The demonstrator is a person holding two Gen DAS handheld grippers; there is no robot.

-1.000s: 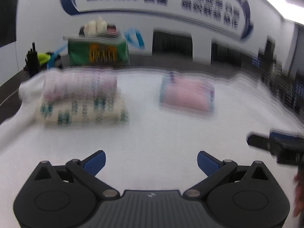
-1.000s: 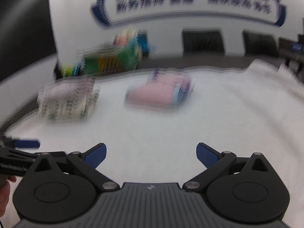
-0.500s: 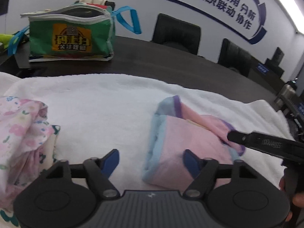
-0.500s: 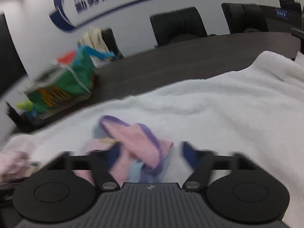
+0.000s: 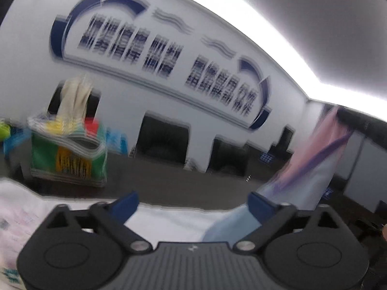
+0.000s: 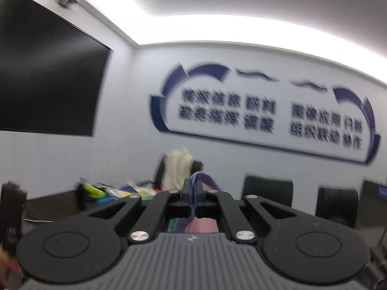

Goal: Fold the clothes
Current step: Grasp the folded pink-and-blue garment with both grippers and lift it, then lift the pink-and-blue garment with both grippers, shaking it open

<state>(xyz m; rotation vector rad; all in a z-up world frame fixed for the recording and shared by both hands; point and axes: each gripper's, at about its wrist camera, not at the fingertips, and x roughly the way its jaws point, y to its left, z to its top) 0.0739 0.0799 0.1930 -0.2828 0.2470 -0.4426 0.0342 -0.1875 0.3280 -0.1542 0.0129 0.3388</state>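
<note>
The dark conference table [image 5: 169, 186] carries a white towel [image 5: 164, 220] at its near edge and a green bag [image 5: 70, 154] toward its far left corner, with a floral folded stack [image 5: 14, 224] on the towel's left edge. The pink garment [image 5: 312, 166], trimmed in purple and pale blue, hangs clear above the towel's right side, its lower part passing just beside the right finger [image 5: 257, 204] of the left gripper [image 5: 193, 203], whose jaws have just reopened wide with nothing pressed between them. The right gripper [image 6: 193, 194] has just closed; its jaws are clamped together on the garment's purple-edged fold, which protrudes above the fingertips.
</note>
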